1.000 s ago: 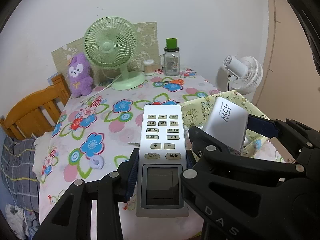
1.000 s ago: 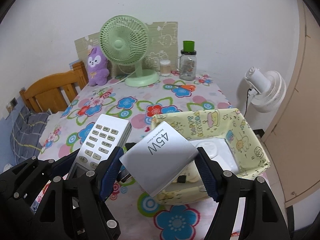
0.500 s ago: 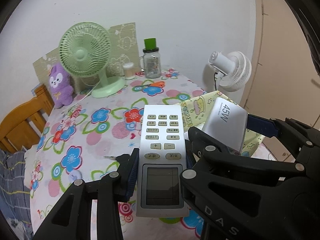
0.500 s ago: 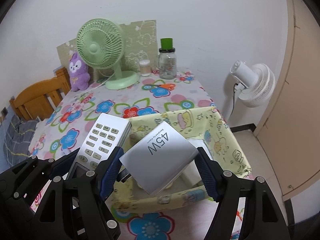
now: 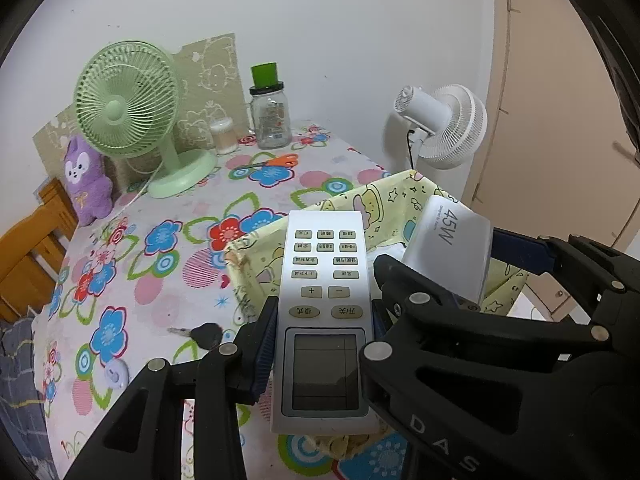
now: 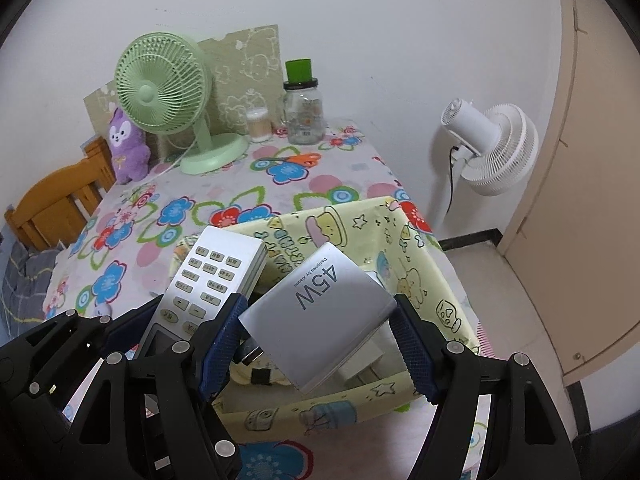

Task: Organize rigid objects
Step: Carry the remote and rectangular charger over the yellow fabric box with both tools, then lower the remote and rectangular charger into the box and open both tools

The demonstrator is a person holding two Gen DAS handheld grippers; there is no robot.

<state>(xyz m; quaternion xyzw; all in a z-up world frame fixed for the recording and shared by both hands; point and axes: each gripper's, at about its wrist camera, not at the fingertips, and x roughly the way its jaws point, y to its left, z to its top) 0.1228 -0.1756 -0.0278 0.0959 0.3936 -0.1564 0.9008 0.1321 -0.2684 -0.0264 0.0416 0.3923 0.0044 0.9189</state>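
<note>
Centrally in the left wrist view, a grey remote control [image 5: 324, 312] is clamped between the blue pads of the left gripper [image 5: 322, 334], whose fingers are closed narrowly against its two long sides near the screen end. The keypad end is held out over the near rim of a yellow cartoon-print fabric basket [image 5: 384, 208] seen at the middle right of the frame. In the right wrist view, a white charger [image 6: 318, 312] marked "45W" is pinched at its sides by the right gripper [image 6: 320, 336], the fingers being spread about as wide as the charger's body. The charger is held tilted above the basket's interior [image 6: 404, 240], where white items are partly seen beneath it; what they are cannot be told. The basket is set on a table [image 6: 224, 188] covered with a flowered cloth. A black key [image 5: 202, 335] lies on the cloth at the lower left of the left wrist view, just beside the left gripper's finger. At the upper left, a green fan [image 6: 172, 100] and a purple plush toy [image 6: 128, 148] are placed by the wall.
</note>
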